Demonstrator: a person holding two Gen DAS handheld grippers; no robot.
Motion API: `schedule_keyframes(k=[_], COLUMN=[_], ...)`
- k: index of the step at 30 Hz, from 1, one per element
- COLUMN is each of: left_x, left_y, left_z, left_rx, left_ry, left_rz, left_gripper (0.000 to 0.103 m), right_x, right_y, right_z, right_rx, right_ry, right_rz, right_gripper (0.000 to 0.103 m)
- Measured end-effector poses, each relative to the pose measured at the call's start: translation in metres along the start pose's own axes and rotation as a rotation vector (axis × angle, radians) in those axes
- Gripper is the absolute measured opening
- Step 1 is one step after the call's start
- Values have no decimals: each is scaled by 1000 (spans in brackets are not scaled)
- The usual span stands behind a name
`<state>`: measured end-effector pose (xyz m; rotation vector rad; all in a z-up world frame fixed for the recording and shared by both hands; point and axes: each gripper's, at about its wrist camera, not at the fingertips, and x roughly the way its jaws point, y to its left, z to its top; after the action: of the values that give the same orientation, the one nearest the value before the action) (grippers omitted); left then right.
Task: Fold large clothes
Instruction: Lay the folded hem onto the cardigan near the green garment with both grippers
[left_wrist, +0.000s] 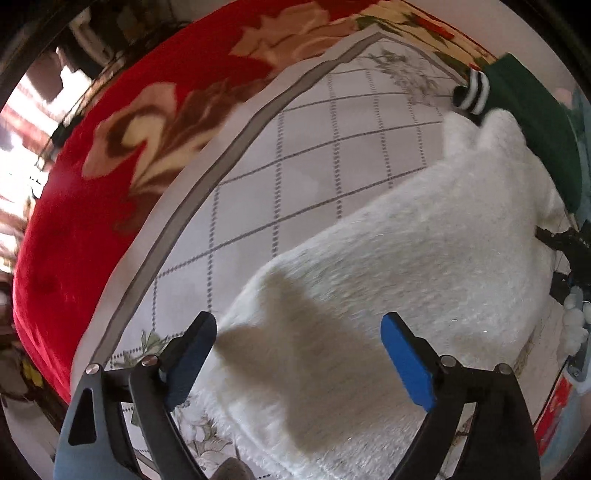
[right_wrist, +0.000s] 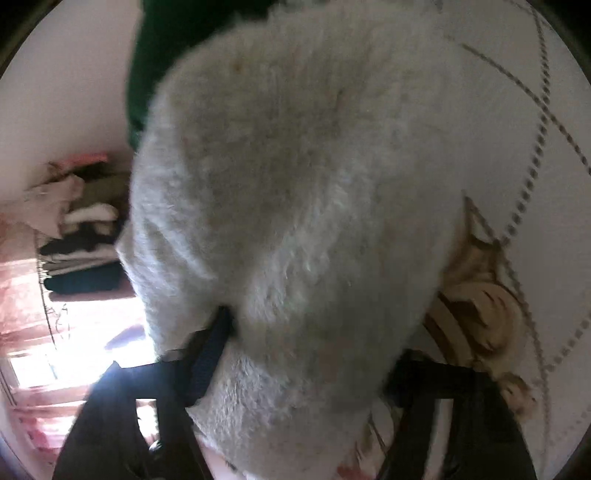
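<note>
white fuzzy garment (left_wrist: 388, 266), patterned sheet (left_wrist: 317, 147)

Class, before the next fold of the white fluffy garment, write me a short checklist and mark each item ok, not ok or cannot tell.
1. Left tool free of the white fluffy garment: ok, open above it.
2. Right tool gripping garment: cannot tell, fabric hides one finger.
3. Garment on the checked cloth: ok.
4. Garment lying flat: not ok, bunched at the right tool.
5. Green garment out of the way: not ok, it touches the white one.
</note>
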<state>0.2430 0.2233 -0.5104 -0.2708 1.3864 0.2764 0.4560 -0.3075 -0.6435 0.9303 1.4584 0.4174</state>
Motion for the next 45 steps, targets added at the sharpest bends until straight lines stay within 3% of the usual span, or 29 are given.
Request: schedule_keyframes(k=[5,10,12,13,16,19,24,25,28,30,32,33,34,36,40,43,45], left_x=[-8,-27,-27,-25,-13,0,11,11,13,16,22,27,34,46,58,58,57], left_y=[-19,-42,-51,-55,-71,-88,-109,-111,-112,-110,-106,-104,-100,-93,-77,-73,-71], left_z=[5,1,-4,-9,-22,-33,-40,-40,-38,-39,-39,-41,-43,-49,-62,-69,-71], left_rx=[27,94,113,127,156,175,199,200,205,211,212,210,210,201,186,198,194], left_ry=[-1,-20,-12,4,35,55,64,60,50,47,52,55,67,93,101,93,100], left_rz=[-3,-6,-20,-14,-18,-18,-12,-11,2,15,27,37,47,62,58,48,46], left_gripper=[91,91,91,91,91,91,91,91,91,91,91,91,91,91,91,94,94], right_x=[-30,-85,-98,-101,-113,-142,-173,-166,-126,-97,-52,-41,-38,-39,-74,-61,-29], right_y=[-5,-51,-65,-75,-81,-46,25,46,74,73,78,84,99,118,136,133,121], right_z=[-39,-148,-185,-202,-216,-203,-164,-146,-100,-75,-65,-63,-64,-63,-44,-27,-17], right_rx=[151,434,469,479,439,220,-42,-156,-341,-398,-455,-499,-560,-559,-432,-375,-351], right_ry=[-142,-218,-137,-28,120,189,120,98,96,141,286,317,295,266,127,27,15], right_rz=[79,-6,-96,-181,-258,-403,-514,-522,-503,-455,-435,-442,-486,-476,-330,-345,-417], right_gripper=[38,42,56,59,60,60,60,61,66,66,49,15,7,5,4,3,3])
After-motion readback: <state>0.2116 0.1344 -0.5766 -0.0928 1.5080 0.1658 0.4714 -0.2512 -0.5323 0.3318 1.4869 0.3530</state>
